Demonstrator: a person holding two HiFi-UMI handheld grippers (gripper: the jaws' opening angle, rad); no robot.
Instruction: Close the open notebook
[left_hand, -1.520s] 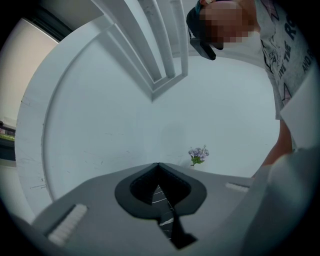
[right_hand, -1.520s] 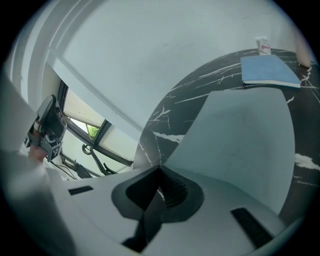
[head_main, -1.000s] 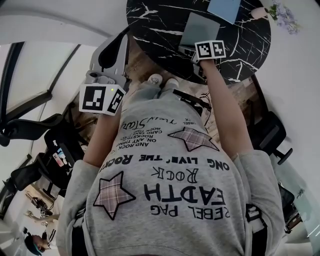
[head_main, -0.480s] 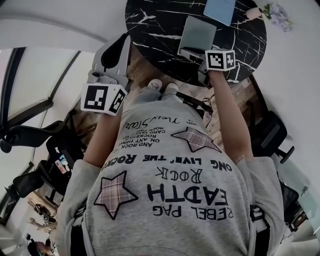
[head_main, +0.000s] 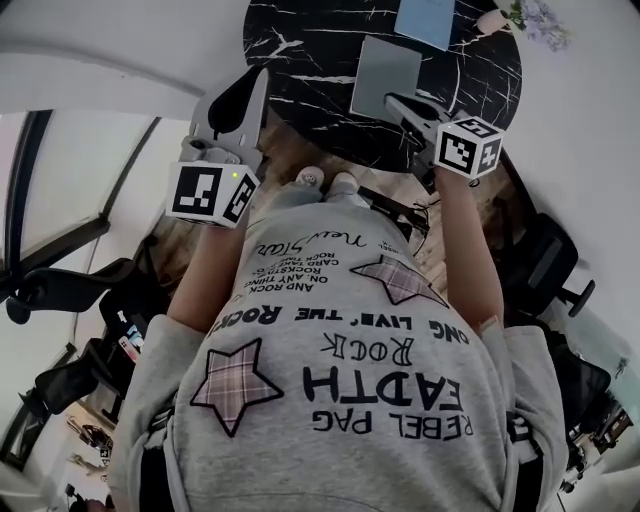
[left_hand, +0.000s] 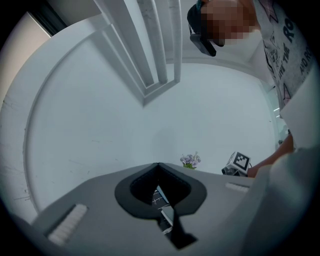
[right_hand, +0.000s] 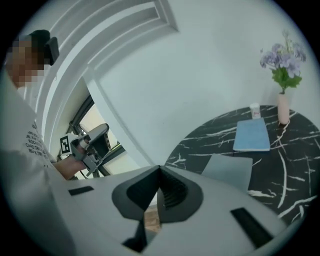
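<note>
A grey notebook (head_main: 385, 72) lies flat on the round black marble table (head_main: 300, 40), showing only its plain cover. In the right gripper view the grey notebook (right_hand: 227, 171) sits just beyond the jaws. My right gripper (head_main: 393, 101) hovers over the notebook's near edge, off the table, shut with nothing between its jaws; its jaw tips (right_hand: 160, 168) meet. My left gripper (head_main: 257, 78) is held level at the table's left rim, also shut and empty, tips together (left_hand: 158, 165).
A blue notebook (head_main: 425, 18) lies farther back on the table, with a pink vase of purple flowers (right_hand: 283, 107) and a small white cup (right_hand: 255, 111) behind it. Black office chairs (head_main: 545, 265) stand at right and at the left near the windows.
My right gripper has lifted up and to the right, away from the grey notebook's near edge. The left gripper has barely shifted.
</note>
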